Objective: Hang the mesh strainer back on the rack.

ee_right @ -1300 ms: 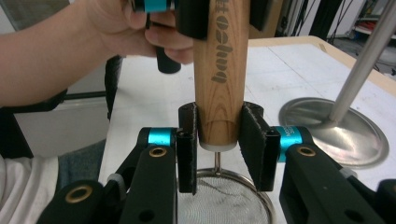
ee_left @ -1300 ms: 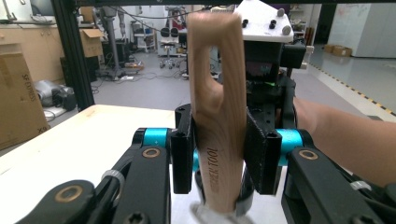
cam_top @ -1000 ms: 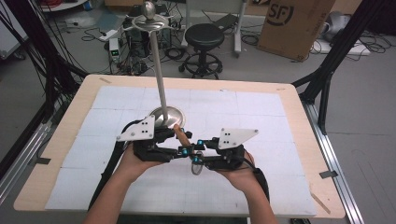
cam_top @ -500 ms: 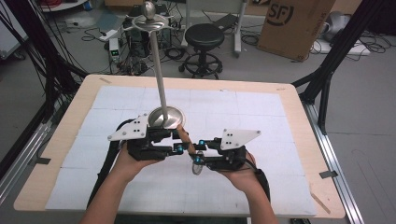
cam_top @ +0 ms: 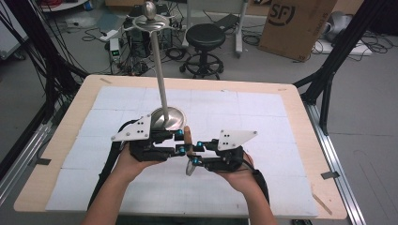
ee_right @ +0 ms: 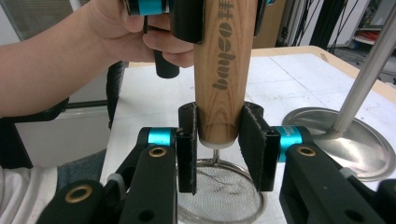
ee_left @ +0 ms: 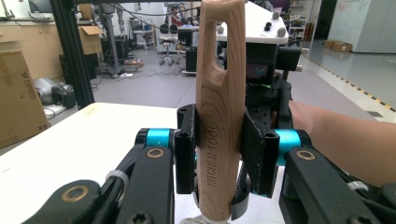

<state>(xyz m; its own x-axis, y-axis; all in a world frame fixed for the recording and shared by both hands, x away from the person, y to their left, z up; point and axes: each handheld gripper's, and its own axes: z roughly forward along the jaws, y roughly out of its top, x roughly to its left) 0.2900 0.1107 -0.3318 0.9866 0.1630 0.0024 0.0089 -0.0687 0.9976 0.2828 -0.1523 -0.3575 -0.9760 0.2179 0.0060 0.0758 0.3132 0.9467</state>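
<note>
Strainer [ee_right: 219,196] sits between your two grippers: wooden handle [ee_left: 219,116], wire mesh bowl hanging below the right gripper [ee_right: 219,140]. Right jaws are clamped on the handle's bowl end; left gripper [ee_left: 219,144] has just been closing and now pinches the handle further along. Looks light, stiff, smooth wood; hold the handle, mesh probably dents.

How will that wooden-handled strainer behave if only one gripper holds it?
The strainer is probably light: its bowl is thin wire mesh. The wooden handle looks stiff and smooth, so it might slip or swing between the pads. Laid down, the round bowl may rock.
</note>
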